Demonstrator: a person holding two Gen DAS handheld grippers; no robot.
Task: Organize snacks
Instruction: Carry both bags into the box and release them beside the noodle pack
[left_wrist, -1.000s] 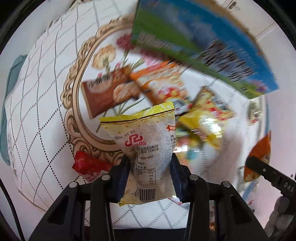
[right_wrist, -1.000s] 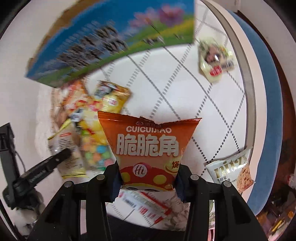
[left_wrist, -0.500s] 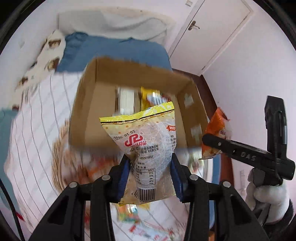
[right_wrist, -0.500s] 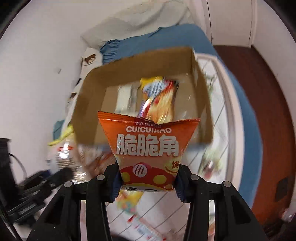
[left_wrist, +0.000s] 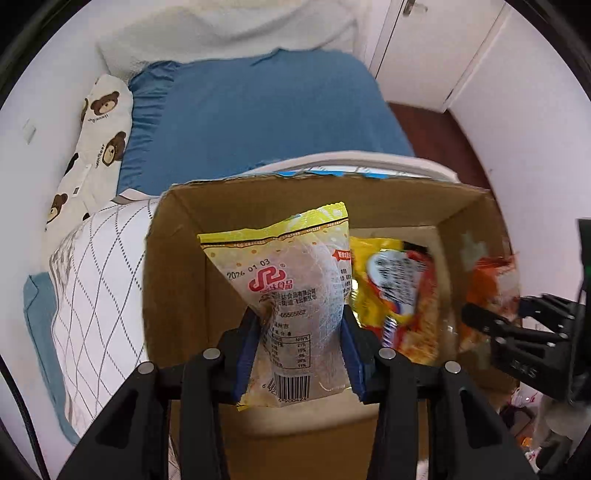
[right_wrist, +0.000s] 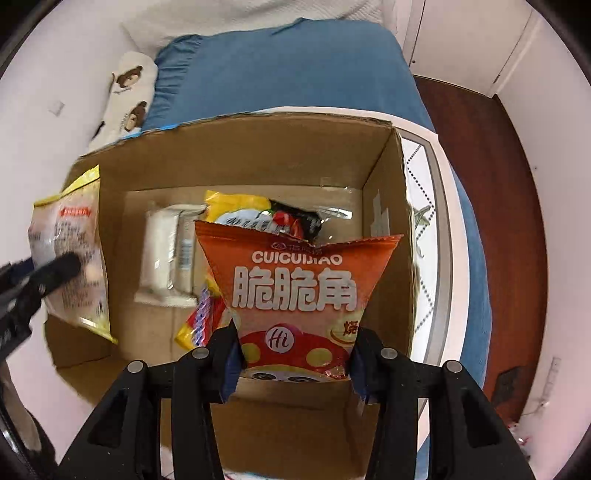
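The landmark here is the open cardboard box (right_wrist: 258, 155), standing on the quilted bed cover with its mouth facing up. Both hands hang over that mouth, each tool pointing down into it, so the drop that comes next depends on one thing only: each packet sits directly above the box floor, inside the walls.

The right gripper (right_wrist: 293, 363) is over the box's right half, close to the right wall. Between its jaws is the orange chip bag (right_wrist: 299, 288), long axis pointing down toward the floor, and the jaws are just starting to part; the pads look as if they are barely touching the bag's lower edge now, so I judge it about to fall first.

The left gripper (left_wrist: 297, 354) is over the box's left half and is clamped narrowly on the yellow-and-clear snack packet (left_wrist: 291, 295), gripped near its barcode end, the rest hanging toward the floor.

Already on the box floor are a white wrapped pack (right_wrist: 166, 254) on the left and a yellow-red noodle packet (right_wrist: 255, 210) in the middle.

The right wrist view shows the whole floor and the free space under the orange bag; the left wrist view hides the white pack behind its own packet, but shows the right tool (left_wrist: 517, 332) at the box's right wall.
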